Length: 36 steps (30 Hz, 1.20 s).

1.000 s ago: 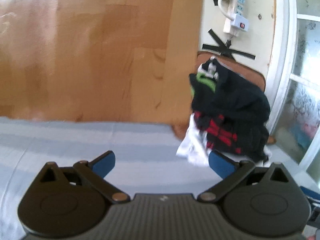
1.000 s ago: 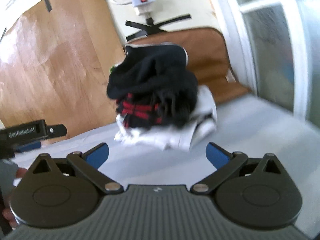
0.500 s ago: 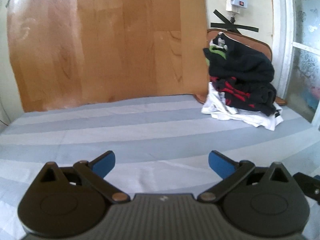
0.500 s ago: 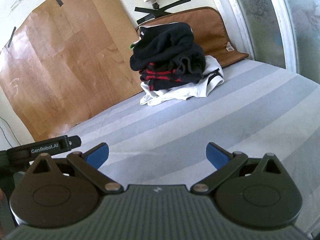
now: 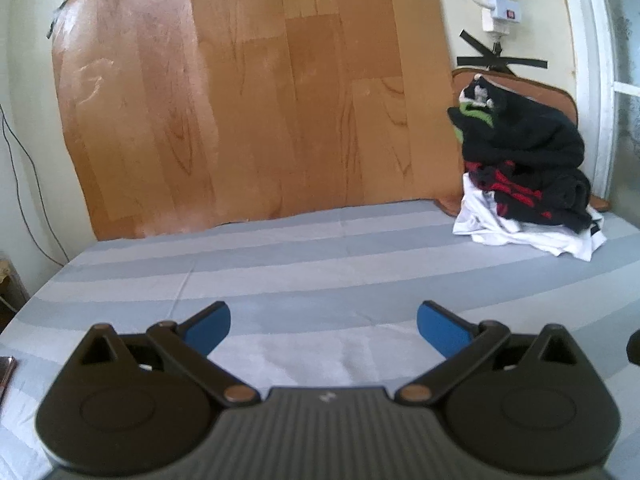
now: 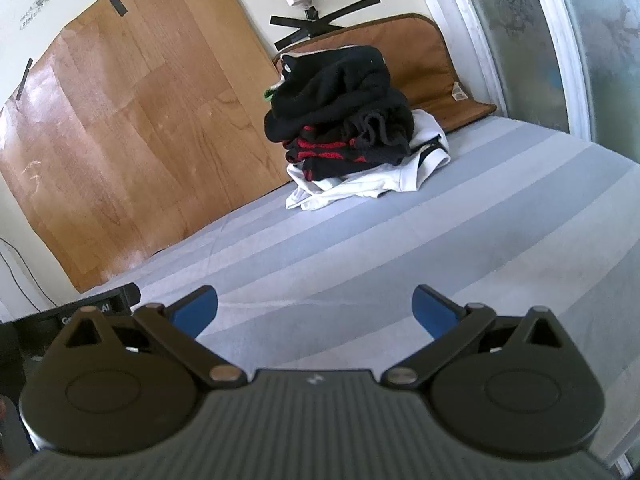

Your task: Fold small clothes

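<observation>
At the far left of the left wrist view, a thin dark cable (image 5: 24,184) is seen hanging down the pale wall. Next to it, a wood-patterned sheet (image 5: 256,96) is taped to the wall behind the bed, and the grey striped bedsheet (image 5: 320,264) is spread flat below it. The left gripper (image 5: 323,327) is held low over the sheet, its blue-tipped fingers (image 5: 208,326) spread wide apart with nothing between them. To the right, at the far corner of the bed, the pile of clothes (image 5: 528,176) is found: a black garment on top, a black-and-red one under it, and a white one at the bottom, spilling onto the sheet. The pile is leaned against a brown cushion (image 5: 560,96), above which a power strip (image 5: 496,12) is fixed to the wall.

In the right wrist view, the left gripper's body (image 6: 68,316) is seen at the left edge. The right gripper (image 6: 316,309) is likewise released and empty, held over the striped sheet well apart from the pile (image 6: 356,128). A frosted glass door (image 6: 560,40) is seen at the far right.
</observation>
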Tool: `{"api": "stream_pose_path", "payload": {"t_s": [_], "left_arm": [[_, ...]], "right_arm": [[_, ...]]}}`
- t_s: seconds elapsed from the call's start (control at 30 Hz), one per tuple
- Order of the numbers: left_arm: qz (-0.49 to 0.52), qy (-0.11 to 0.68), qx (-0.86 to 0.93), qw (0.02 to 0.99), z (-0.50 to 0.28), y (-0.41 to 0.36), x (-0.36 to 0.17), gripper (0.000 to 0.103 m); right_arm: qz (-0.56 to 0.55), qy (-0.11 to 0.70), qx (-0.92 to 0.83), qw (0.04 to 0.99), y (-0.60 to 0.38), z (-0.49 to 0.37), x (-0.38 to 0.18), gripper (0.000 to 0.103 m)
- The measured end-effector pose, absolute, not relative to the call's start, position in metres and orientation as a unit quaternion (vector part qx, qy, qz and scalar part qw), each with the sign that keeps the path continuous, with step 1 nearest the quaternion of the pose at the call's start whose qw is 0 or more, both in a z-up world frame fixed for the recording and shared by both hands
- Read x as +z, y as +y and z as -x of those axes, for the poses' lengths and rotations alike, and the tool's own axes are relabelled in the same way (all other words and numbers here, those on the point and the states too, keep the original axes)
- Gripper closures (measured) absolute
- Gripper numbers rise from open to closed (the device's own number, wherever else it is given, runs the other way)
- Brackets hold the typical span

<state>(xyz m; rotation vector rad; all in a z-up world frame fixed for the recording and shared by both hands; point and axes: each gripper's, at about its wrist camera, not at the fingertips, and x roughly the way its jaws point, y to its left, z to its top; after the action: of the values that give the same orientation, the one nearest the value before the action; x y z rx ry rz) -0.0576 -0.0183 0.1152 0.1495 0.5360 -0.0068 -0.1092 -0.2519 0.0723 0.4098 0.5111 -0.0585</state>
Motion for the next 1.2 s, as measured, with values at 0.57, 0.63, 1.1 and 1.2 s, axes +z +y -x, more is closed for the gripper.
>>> {"api": "stream_pose_path", "payload": {"t_s": [0.57,0.63,1.1,1.2], "left_arm": [[-0.106,0.305,0.000,0.946,0.047,-0.038,0.101,0.000],[-0.115,0.303,-0.005,0.946,0.048,-0.041,0.101,0.000],[-0.138,0.322,-0.027,0.936,0.050,-0.049,0.093,0.000],[-0.138,0.323,-0.027,0.936,0.050,-0.048,0.093,0.000]], "right_arm": [[-0.226,0.263,-0.038,0.937,-0.264,0.105,0.063,0.000],[-0.228,0.265,-0.038,0.936,-0.265,0.104,0.062,0.000],[-0.231,0.273,-0.035,0.933,-0.266,0.100,0.059,0.000],[-0.231,0.273,-0.035,0.933,-0.266,0.101,0.059,0.000]]}}
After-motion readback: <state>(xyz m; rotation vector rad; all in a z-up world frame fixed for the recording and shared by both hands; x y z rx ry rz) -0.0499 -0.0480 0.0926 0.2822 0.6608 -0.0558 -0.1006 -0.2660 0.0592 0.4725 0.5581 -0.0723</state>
